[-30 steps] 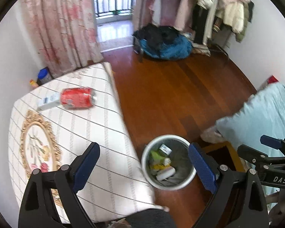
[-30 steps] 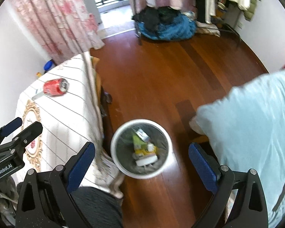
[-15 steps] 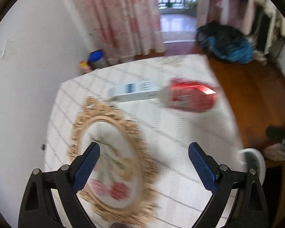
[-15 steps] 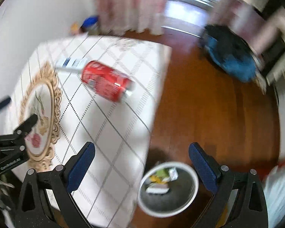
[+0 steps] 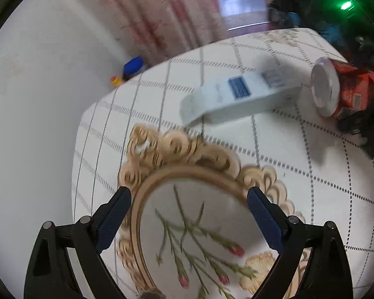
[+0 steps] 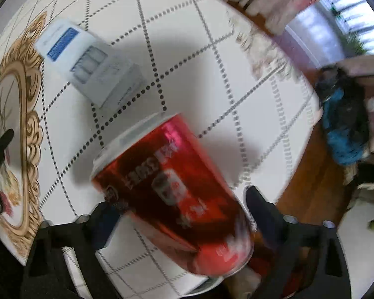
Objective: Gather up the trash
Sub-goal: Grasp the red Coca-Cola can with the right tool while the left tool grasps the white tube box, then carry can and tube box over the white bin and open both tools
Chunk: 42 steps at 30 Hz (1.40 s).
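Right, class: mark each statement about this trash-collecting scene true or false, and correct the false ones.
1. The red can sits between the right gripper's fingers. True.
2. The left gripper holds the white box. False: its jaws are open and empty, and the box lies on the tablecloth ahead of it.
3. The white box stands upright. False: it lies flat on its long side.
4. The white box and the red can lie close together on the table. True.
5. The tablecloth is plain. False: it has a dotted grid and a gold-framed flower motif.
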### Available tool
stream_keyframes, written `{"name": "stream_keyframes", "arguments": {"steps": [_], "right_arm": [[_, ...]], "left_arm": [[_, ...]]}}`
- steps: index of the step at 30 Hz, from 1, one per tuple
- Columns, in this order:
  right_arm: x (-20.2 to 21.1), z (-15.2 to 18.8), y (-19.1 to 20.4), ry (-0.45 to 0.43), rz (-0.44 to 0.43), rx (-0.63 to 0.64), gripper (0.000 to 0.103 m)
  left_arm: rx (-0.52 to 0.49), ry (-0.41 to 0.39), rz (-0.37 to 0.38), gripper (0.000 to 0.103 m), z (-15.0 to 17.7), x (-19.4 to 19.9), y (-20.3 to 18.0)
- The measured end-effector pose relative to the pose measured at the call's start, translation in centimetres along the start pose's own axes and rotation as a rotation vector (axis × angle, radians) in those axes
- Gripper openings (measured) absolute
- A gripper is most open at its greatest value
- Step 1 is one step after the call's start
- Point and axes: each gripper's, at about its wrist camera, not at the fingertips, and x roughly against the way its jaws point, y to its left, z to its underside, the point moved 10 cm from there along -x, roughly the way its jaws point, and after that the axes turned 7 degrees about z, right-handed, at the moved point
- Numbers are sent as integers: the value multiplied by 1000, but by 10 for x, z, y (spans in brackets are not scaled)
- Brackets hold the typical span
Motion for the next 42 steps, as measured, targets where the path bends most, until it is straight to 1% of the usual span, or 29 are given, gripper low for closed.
{"name": "stream_keyframes", "arguments": {"steps": [1, 3, 5, 8, 9, 12, 15, 17, 18, 19, 20, 21, 23, 28, 31, 34, 36, 37, 38, 39, 40, 42], "right_arm": [[0, 1, -4, 13, -60, -56, 84], [-1, 7, -14, 37, -139, -160, 83], [-4, 17, -29, 64, -182, -248, 83], [-10, 27, -50, 87, -198, -336, 82], [-10, 28, -55, 86, -214, -357, 82], [-10, 28, -66, 90, -250, -402, 82], [-9, 25, -72, 98, -253, -408, 82], [-9, 23, -77, 100, -246, -401, 82], [-8, 22, -79, 98, -245, -400, 81], [-9, 24, -80, 98, -246, -396, 81], [-8, 23, -82, 99, -247, -392, 81], [-7, 20, -76, 100, -247, -391, 81], [-5, 19, -75, 100, -244, -386, 81], [-1, 13, -80, 84, -230, -387, 79], [6, 20, -75, 56, -237, -408, 79], [20, 30, -69, 9, -244, -436, 78], [31, 37, -68, -23, -251, -461, 78], [36, 43, -70, -40, -255, -474, 77], [43, 50, -70, -58, -258, -488, 77], [44, 57, -58, -80, -262, -503, 77], [50, 65, -57, -97, -264, -514, 77], [62, 89, -45, -148, -275, -547, 77]], "left_arm": [[-28, -10, -3, 95, -7, 1, -1], [-96, -36, 2, 95, -25, 5, -2], [-156, -45, 7, 95, -41, 7, -4], [-309, -49, 19, 95, -67, 8, -21], [-386, -40, 28, 95, -74, 5, -31], [-520, 24, 58, 95, -84, -15, -47], [-607, 84, 82, 94, -83, -32, -60], [-651, 93, 84, 94, -83, -39, -64], [-674, 82, 86, 92, -84, -40, -68], [-687, 80, 95, 78, -84, -40, -70], [-689, 82, 123, 72, -83, -39, -73], [-686, 84, 134, 41, -83, -38, -73], [-680, 90, 129, 41, -83, -38, -72], [-671, 93, 127, 37, -80, -35, -70], [-638, 78, 131, 36, -76, -26, -71], [-604, 69, 146, 35, -72, -17, -68], [-584, 42, 139, 34, -69, -3, -68], [-570, 35, 151, 34, -67, 2, -68], [-556, 15, 156, 34, -66, 11, -71], [-549, -5, 148, 34, -63, 22, -74], [-545, -17, 153, 34, -60, 29, -78], [-528, -64, 170, 34, -54, 54, -89]]}}
